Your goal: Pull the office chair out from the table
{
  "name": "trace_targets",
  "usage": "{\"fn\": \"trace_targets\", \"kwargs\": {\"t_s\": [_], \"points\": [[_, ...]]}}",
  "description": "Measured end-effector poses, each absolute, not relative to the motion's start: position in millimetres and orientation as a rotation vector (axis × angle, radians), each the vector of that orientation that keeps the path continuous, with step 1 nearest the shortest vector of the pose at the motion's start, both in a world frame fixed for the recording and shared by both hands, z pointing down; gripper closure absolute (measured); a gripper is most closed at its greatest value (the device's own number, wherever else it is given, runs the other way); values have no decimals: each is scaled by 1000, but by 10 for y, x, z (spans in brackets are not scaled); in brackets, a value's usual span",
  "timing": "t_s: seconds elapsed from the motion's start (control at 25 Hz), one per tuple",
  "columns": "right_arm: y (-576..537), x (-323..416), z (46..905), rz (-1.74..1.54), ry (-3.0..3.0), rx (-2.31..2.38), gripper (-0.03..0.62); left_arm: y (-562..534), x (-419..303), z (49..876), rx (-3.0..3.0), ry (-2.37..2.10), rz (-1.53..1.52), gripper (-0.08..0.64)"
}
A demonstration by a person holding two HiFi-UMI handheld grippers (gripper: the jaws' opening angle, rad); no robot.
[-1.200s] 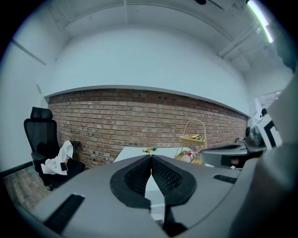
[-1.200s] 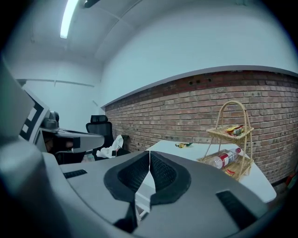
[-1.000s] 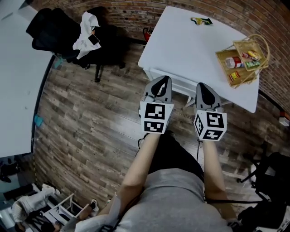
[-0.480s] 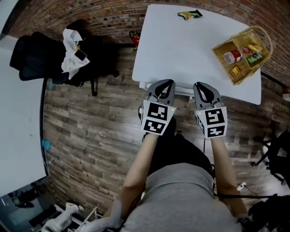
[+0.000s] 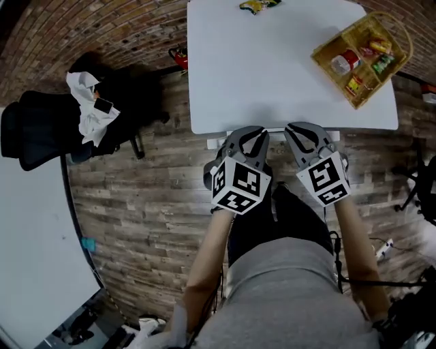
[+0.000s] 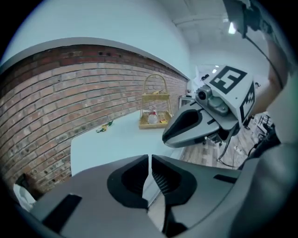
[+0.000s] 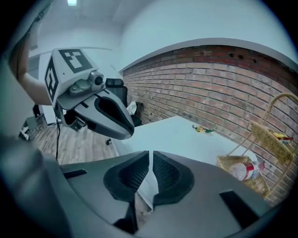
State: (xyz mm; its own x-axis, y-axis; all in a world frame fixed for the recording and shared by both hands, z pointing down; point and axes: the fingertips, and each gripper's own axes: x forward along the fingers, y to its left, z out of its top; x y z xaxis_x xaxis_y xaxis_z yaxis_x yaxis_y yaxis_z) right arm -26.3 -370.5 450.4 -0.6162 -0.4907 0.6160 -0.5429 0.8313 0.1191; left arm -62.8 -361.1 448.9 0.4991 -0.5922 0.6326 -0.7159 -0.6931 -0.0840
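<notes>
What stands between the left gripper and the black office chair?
Nothing visible does. Only wooden floor lies between the left gripper and the office chair, which stands off to its left in the head view.

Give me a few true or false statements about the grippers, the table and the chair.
1. The left gripper and the right gripper both have shut, empty jaws. True.
2. The basket stands on the floor. False: it stands on the table, near its right corner.
3. A white cloth lies on the chair. True.
4. The left gripper is holding the chair. False: it is at the table's near edge, well apart from the chair.
5. The packet lies inside the basket. False: it lies on the bare tabletop at the far edge, apart from the basket.
</notes>
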Motion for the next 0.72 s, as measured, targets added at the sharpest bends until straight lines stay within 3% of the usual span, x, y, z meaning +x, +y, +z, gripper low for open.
{"fn": "trace_targets", "kwargs": {"t_s": [0.2,0.32,0.44,0.48,0.52,0.72], "points": [[-3626,-357,4684,-55,-2229,592,574,-3546,-557,4614,2634,-946,1115,537],[-3603,-376,4766,-121,-2166,544,574,-3537,-546,4742,2636,-854,1214,438],[-3521,-398,4837,-158,-2121,466,569,-3516,-551,4900,2634,-767,1374,418],[-3490,-397,4870,-167,-2102,437,513,-3506,-543,4935,2637,-743,1405,413],[-3465,-390,4912,-177,-2082,409,417,-3496,-528,4966,2641,-717,1424,410],[-3452,-305,5109,-241,-1988,316,407,-3481,-483,5156,2626,-604,1607,395]]}}
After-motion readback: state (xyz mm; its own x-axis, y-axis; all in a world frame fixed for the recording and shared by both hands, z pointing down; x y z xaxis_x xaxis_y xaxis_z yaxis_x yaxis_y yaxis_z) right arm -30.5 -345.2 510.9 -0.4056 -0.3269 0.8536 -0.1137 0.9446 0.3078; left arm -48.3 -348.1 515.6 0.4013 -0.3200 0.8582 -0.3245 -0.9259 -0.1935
